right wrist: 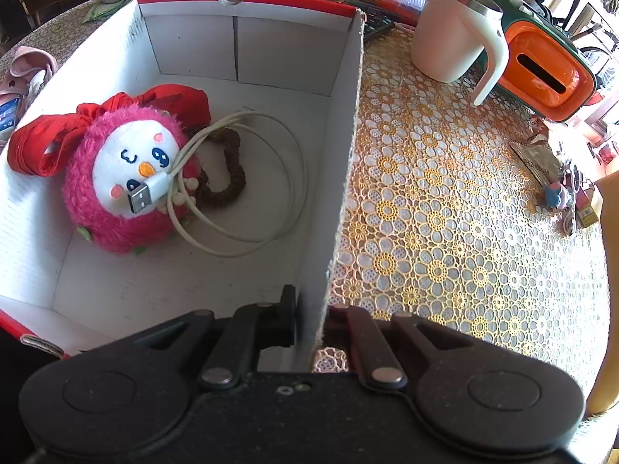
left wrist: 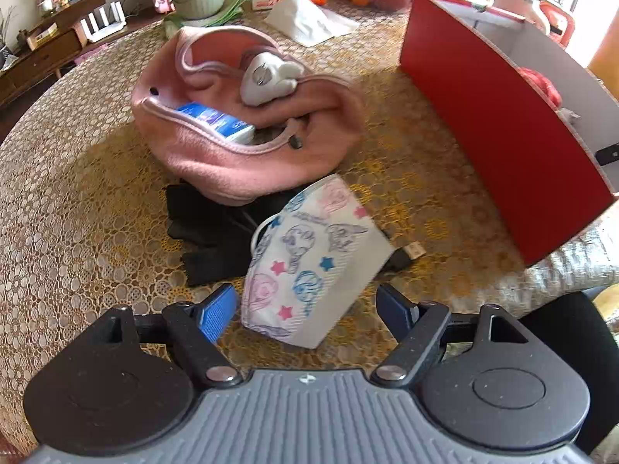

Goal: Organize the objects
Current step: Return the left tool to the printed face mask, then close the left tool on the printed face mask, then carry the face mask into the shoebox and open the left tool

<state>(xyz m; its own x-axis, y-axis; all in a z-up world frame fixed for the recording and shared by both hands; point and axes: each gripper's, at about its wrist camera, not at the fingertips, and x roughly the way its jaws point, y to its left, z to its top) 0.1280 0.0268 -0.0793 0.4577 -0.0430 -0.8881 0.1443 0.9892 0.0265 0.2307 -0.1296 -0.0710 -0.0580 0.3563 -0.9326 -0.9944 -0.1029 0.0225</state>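
Left claw spread around printed mask; right claw pinching box wall, fingertips half hidden.

Daylight flooded in from the upper right (blown-out glare there); fisheye edges bent, and the face mask blurred slightly.

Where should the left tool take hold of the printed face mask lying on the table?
Probably across the near lower end of the face mask, coming straight down from above. That end already lies between the open left tool, the mask is flat and soft, and its far end rests on the black cloth.
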